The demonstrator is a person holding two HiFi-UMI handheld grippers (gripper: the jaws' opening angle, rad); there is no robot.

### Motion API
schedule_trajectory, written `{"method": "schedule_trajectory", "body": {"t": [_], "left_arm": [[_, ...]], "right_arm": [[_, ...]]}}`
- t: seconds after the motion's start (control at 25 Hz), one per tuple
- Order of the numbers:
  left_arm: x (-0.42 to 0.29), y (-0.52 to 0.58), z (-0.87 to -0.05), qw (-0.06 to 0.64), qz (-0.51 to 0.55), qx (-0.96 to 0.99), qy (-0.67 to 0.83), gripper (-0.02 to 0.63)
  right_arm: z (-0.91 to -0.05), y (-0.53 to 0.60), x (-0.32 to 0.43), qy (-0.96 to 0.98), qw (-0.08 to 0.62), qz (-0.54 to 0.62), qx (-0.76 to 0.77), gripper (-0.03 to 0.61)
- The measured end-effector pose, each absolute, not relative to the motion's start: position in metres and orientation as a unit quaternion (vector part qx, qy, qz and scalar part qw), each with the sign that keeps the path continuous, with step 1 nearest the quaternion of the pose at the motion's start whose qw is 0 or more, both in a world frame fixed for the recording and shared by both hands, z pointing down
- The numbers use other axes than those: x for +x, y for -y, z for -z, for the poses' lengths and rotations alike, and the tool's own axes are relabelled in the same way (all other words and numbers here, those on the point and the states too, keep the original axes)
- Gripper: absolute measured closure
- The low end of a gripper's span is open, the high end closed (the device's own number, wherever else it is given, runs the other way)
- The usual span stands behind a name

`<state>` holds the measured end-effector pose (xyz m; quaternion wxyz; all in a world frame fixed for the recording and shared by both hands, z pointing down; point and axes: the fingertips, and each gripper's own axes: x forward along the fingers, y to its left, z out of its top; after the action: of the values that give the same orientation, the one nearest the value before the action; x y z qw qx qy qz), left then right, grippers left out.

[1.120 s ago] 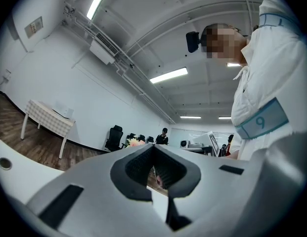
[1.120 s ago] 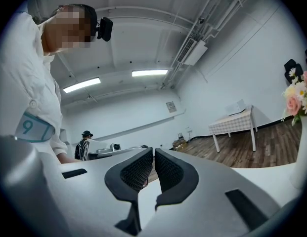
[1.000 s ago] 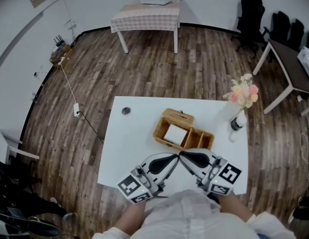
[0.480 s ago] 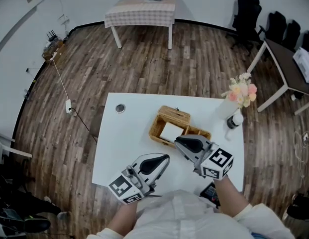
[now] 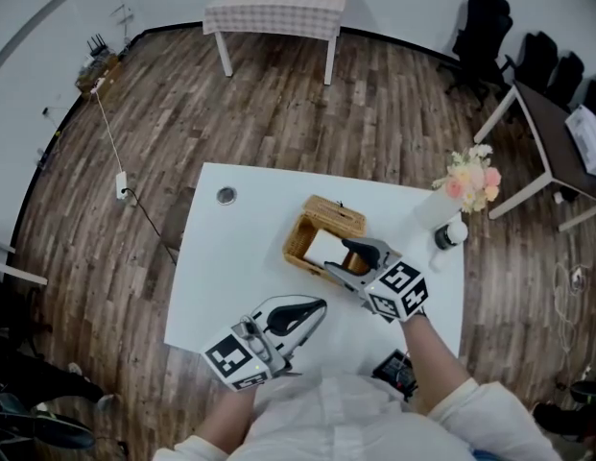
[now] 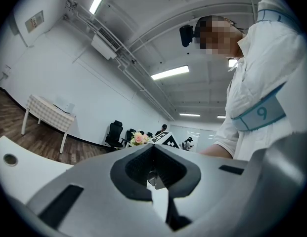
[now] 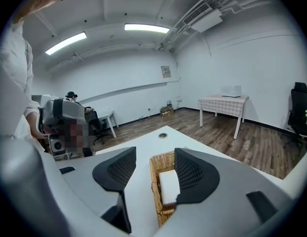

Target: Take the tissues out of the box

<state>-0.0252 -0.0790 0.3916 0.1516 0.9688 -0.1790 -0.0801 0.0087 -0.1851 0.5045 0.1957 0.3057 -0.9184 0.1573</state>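
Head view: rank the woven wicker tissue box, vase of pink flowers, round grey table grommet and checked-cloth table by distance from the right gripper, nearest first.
From the right gripper, jaws opening, nothing pressed between them:
1. woven wicker tissue box, right at its jaws.
2. vase of pink flowers, tabletop's right edge.
3. round grey table grommet, tabletop's far-left corner.
4. checked-cloth table, across the room by the wall.

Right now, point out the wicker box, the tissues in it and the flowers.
wicker box [image 5: 333, 215], head view, on its woven far end.
tissues [image 7: 169, 186], right gripper view, on the white top of the stack.
flowers [image 5: 473, 175], head view, on the pink blooms.
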Motion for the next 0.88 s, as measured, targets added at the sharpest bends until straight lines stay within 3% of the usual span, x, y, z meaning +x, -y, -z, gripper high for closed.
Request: {"method": "schedule_trajectory", "body": {"t": [0.4, 0.88], "left_arm": [[-0.028, 0.085, -0.398, 0.161, 0.086, 0.967, 0.18, 0.614], [-0.033, 0.096, -0.413, 0.176, 0.072, 0.966, 0.175, 0.613]], "right_arm": [[-0.565, 0.208, 0.009, 0.887, 0.315, -0.171, 0.293, 0.277], [-0.621, 0.22, 0.012, 0.85, 0.41, -0.192, 0.269, 0.231]]}}
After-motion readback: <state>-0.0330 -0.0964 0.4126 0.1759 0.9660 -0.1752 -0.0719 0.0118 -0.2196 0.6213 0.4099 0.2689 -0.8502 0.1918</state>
